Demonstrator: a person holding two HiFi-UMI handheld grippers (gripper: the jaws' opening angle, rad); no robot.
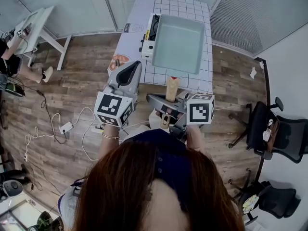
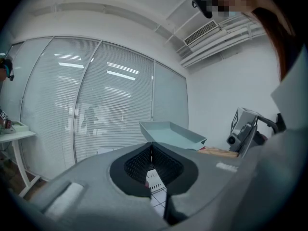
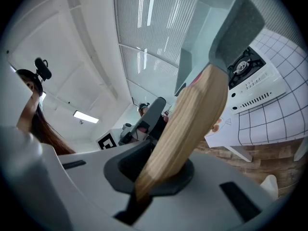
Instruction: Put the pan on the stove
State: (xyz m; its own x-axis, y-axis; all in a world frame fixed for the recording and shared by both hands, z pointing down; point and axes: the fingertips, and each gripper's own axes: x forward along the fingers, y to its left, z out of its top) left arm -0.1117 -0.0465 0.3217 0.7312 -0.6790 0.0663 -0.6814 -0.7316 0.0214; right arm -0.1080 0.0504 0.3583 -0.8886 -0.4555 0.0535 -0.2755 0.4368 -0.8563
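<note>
The right tongs (image 1: pixel 167 106) are clamped tight on the wooden handle (image 3: pixel 192 124) of the pan (image 1: pixel 178 43). The handle runs straight out from between the jaws, so the square, pale blue-green pan sits ahead of the tongs, beyond their tips. From the head view the pan overlaps the near side of the white stove (image 1: pixel 149 32), which lies ahead of both tongs on the bench (image 1: pixel 192 6) with its checked cloth. In the right gripper view the stove's black burner (image 3: pixel 243 64) shows uncovered just beyond the pan. The left tongs (image 2: pixel 151 152) are pressed together with nothing between them. They are held beside the right tongs, with the pan ahead and off to their right.
</note>
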